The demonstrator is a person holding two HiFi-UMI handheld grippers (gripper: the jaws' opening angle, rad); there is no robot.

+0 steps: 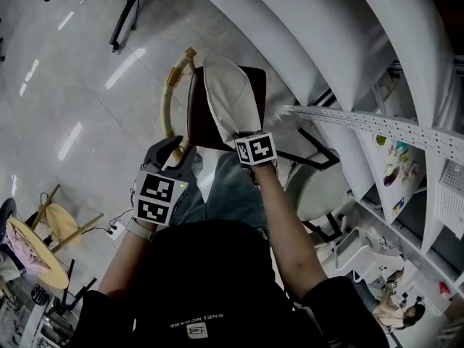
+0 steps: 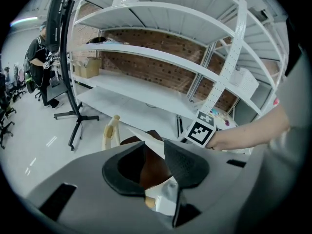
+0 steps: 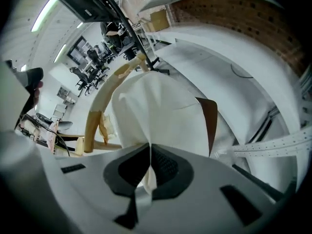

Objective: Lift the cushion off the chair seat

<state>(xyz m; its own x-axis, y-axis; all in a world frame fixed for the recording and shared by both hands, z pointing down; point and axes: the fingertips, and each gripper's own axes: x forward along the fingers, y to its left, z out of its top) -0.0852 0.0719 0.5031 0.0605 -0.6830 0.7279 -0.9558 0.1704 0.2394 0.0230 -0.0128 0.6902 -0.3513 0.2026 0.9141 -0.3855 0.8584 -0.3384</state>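
**Head view.** A cushion (image 1: 226, 93), cream on one face and dark brown on the other, is seen held on edge in front of a person in a black top. It is gripped at its lower edge by two grippers. The left gripper (image 1: 174, 152) is placed at the cushion's 7 o'clock corner and the right gripper (image 1: 254, 147) at its 5 o'clock corner. The curved wooden back of a chair (image 1: 171, 96) is shown at 9 o'clock of the cushion, just beside it; the seat is hidden. White shelving (image 1: 377, 125) is seen at 3 o'clock.

**Left gripper view.** The left gripper (image 2: 152, 155) is shown clamped on the cushion (image 2: 156, 174): the brown face and a cream edge are wedged between the two dark pads. The cushion extends towards 12 o'clock. The chair (image 2: 111, 130) back is seen at 10 o'clock, and the right gripper's marker cube (image 2: 201, 130) at 2 o'clock.

**Right gripper view.** The right gripper (image 3: 148, 167) is shown pressed together on a thin fold of the cushion's cream cover. The cushion (image 3: 156, 116) rises from the jaws towards 12 o'clock, with its brown side showing at 2 o'clock. The chair (image 3: 100, 111) back is seen at 10 o'clock.
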